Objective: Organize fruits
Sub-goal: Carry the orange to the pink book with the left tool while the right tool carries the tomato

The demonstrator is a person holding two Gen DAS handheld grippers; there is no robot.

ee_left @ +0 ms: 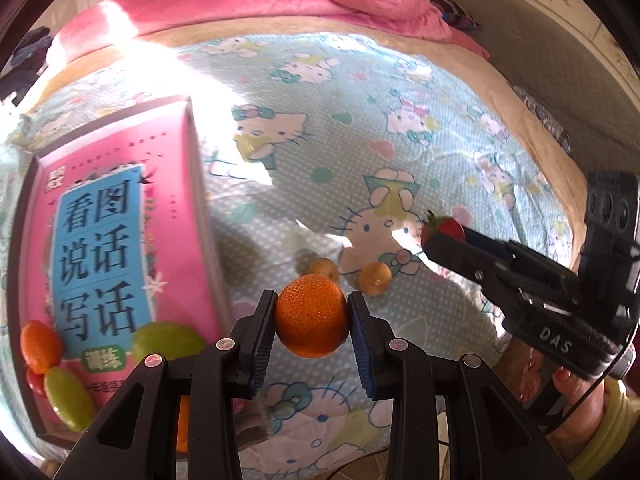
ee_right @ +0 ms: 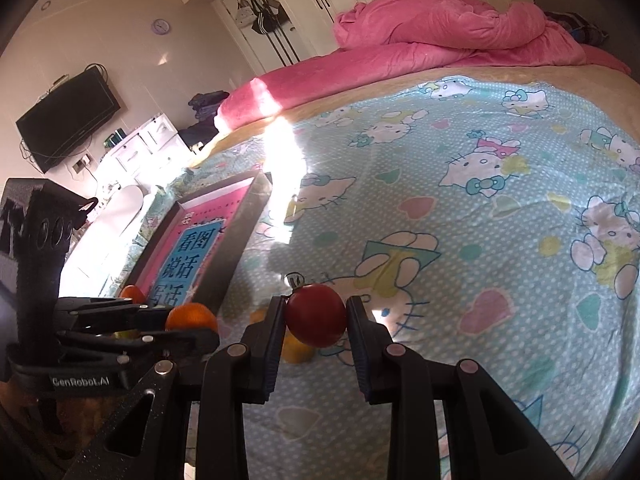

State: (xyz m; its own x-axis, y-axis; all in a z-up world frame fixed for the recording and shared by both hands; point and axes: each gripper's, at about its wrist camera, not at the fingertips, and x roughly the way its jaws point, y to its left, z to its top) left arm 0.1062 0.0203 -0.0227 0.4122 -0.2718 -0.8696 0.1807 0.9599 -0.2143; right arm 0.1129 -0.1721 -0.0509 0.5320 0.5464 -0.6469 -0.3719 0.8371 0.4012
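My left gripper (ee_left: 312, 305) is shut on an orange mandarin (ee_left: 311, 320) and holds it above the bed sheet. To its left lies a shallow dark-framed tray (ee_left: 199, 200) with a pink printed bottom. At the tray's near end lie a small orange fruit (ee_left: 40, 346), two green grapes (ee_left: 68, 398) and a red fruit (ee_left: 35, 382). My right gripper (ee_right: 316, 309) is shut on a red cherry tomato (ee_right: 316, 316) with a green stem. Two small yellowish fruits (ee_left: 374, 278) lie loose on the sheet between the grippers. In the right wrist view the left gripper (ee_right: 192, 326) holds its mandarin (ee_right: 191, 317) beside the tray (ee_right: 240, 240).
The bed is covered by a light blue cartoon-cat sheet (ee_right: 480, 220), with a bunched pink duvet (ee_right: 440, 28) at its far end. Beyond the bed's left side are a wall television (ee_right: 68, 116) and white drawers (ee_right: 136, 148). A hand (ee_left: 560, 384) grips the right tool.
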